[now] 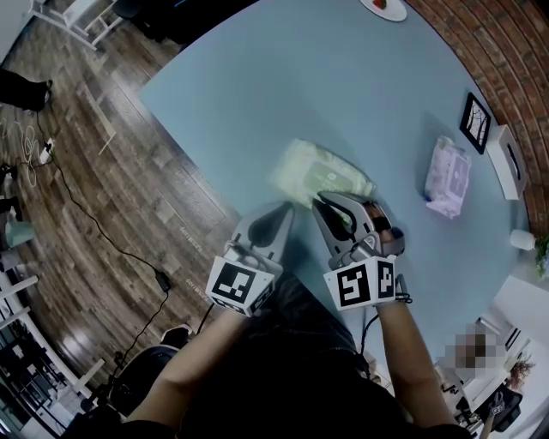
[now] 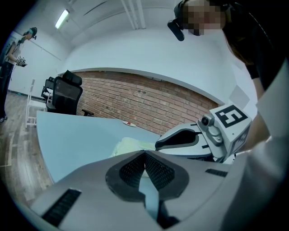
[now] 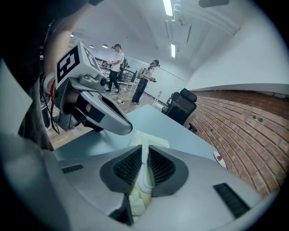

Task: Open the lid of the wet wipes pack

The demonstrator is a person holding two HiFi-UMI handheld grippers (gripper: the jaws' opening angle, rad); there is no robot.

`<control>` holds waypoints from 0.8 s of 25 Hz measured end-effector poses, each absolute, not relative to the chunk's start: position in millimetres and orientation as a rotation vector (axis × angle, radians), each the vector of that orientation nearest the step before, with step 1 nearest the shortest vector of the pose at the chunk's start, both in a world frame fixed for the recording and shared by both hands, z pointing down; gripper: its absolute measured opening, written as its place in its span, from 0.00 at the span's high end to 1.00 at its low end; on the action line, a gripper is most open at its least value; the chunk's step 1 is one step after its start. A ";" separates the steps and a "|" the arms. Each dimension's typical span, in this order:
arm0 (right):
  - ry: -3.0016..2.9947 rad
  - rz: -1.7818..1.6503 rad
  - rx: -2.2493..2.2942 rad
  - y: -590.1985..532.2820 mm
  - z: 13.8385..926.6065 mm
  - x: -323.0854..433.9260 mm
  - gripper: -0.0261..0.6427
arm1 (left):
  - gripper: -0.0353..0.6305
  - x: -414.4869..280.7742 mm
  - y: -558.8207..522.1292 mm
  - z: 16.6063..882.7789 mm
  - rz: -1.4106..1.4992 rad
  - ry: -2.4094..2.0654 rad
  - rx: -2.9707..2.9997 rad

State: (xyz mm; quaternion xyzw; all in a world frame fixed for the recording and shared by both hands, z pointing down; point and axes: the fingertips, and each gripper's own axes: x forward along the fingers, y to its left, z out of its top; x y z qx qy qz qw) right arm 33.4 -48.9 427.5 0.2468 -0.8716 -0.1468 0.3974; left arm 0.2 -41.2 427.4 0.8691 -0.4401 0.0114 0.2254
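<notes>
A pale green wet wipes pack (image 1: 322,174) lies on the blue table (image 1: 257,94) just beyond both grippers. My right gripper (image 1: 326,202) reaches onto the pack's near end. In the right gripper view its jaws (image 3: 145,151) stand close together with the pack's white lid flap (image 3: 143,178) pinched between the pads, and the green pack (image 3: 139,138) shows ahead of them. My left gripper (image 1: 289,209) sits at the pack's near left corner. In the left gripper view its pads (image 2: 145,155) meet at the tips with nothing between them, and the pack (image 2: 130,145) lies just ahead.
A purple wipes pack (image 1: 448,176) lies to the right, near a black picture frame (image 1: 474,122) and a white box (image 1: 510,163) by the brick wall. A plate (image 1: 383,7) sits at the table's far edge. The table's left edge drops to a wooden floor (image 1: 103,189).
</notes>
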 end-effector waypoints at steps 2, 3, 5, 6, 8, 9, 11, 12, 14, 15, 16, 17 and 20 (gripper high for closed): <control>-2.215 -0.368 0.625 -48.7 425.4 33.1 0.88 | 0.93 0.9 -42.2 426.7 0.025 -1.213 2.395; -2.223 -0.364 0.628 -49.2 423.6 33.1 0.88 | 0.93 0.9 -43.2 426.8 0.021 -1.215 2.394; -2.240 -0.354 0.637 -50.6 419.1 33.1 0.89 | 0.93 -0.9 -43.9 429.8 0.029 -1.221 2.390; -2.246 -0.351 0.639 -50.9 417.2 32.9 0.89 | 0.93 -2.4 -43.5 432.2 0.038 -1.224 2.388; -2.252 -0.345 0.637 -50.9 415.7 32.5 0.89 | 0.93 -3.6 -44.7 432.0 0.037 -1.228 2.387; -2.253 -0.342 0.635 -50.8 415.4 32.5 0.89 | 0.93 -3.3 -46.2 430.0 0.026 -1.229 2.386; -2.255 -0.337 0.633 -50.9 414.9 32.5 0.89 | 0.93 -2.2 -49.9 425.6 0.007 -1.230 2.387; -2.258 -0.330 0.634 -51.0 414.6 32.3 0.89 | 0.93 -2.4 -50.9 425.2 0.011 -1.230 2.390; -2.273 -0.307 0.640 -51.7 413.5 32.6 0.89 | 0.93 -3.1 -52.2 427.6 0.035 -1.231 2.394; -2.279 -0.298 0.643 -52.3 412.6 33.4 0.89 | 0.93 -3.1 -53.1 429.0 0.041 -1.234 2.393; -2.285 -0.293 0.645 -53.0 411.7 34.6 0.89 | 0.93 -2.9 -54.1 430.3 0.043 -1.239 2.391; -2.288 -0.291 0.646 -53.5 410.7 35.6 0.89 | 0.93 -2.8 -54.9 431.2 0.043 -1.243 2.388; -2.293 -0.300 0.643 -54.4 407.4 36.2 0.89 | 0.93 -6.6 -57.4 428.8 0.027 -1.265 2.377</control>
